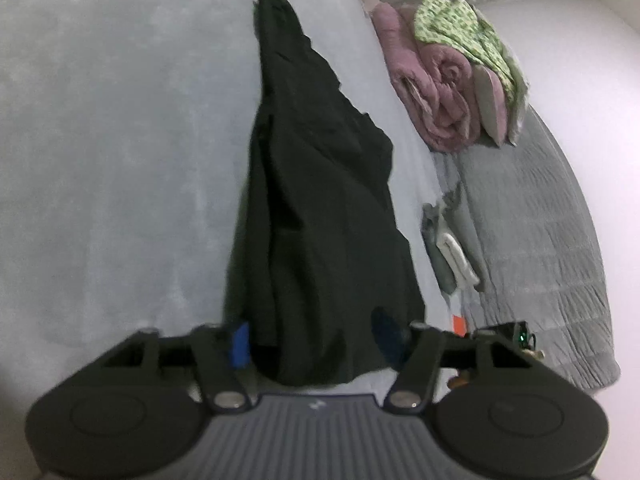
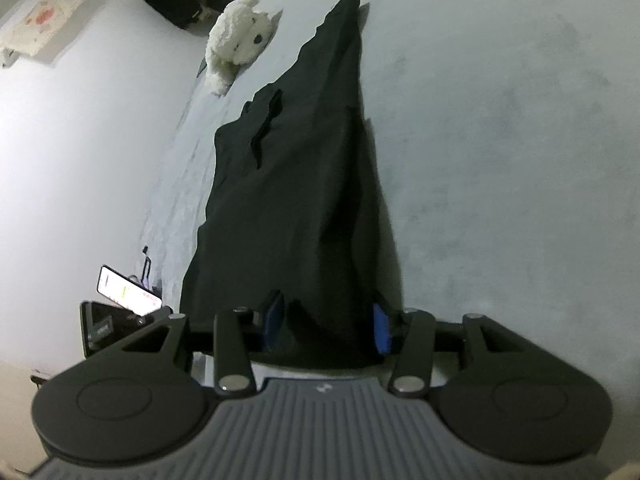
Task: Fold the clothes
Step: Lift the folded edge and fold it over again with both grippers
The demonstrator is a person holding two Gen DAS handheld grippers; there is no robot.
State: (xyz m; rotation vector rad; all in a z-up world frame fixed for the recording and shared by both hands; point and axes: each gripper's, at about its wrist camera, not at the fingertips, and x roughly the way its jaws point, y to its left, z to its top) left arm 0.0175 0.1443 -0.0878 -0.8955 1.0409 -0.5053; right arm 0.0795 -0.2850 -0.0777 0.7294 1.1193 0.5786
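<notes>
A black garment (image 1: 316,184) lies stretched out long and narrow on the pale grey bed sheet (image 1: 120,140). My left gripper (image 1: 316,344) has its blue-padded fingers (image 1: 240,344) standing wide apart on either side of the garment's near end, with cloth bunched between them. In the right wrist view the same garment (image 2: 296,200) runs away from my right gripper (image 2: 328,324), whose blue pads (image 2: 380,328) also stand apart around its near end. Whether either gripper pinches the cloth I cannot tell.
A rolled pink blanket (image 1: 436,88) with green patterned cloth (image 1: 464,32) lies at the bed's right, above a grey quilt (image 1: 532,220) and small folded pieces (image 1: 448,252). A white plush toy (image 2: 240,40) sits at the far end. A lit phone (image 2: 128,288) stands at left.
</notes>
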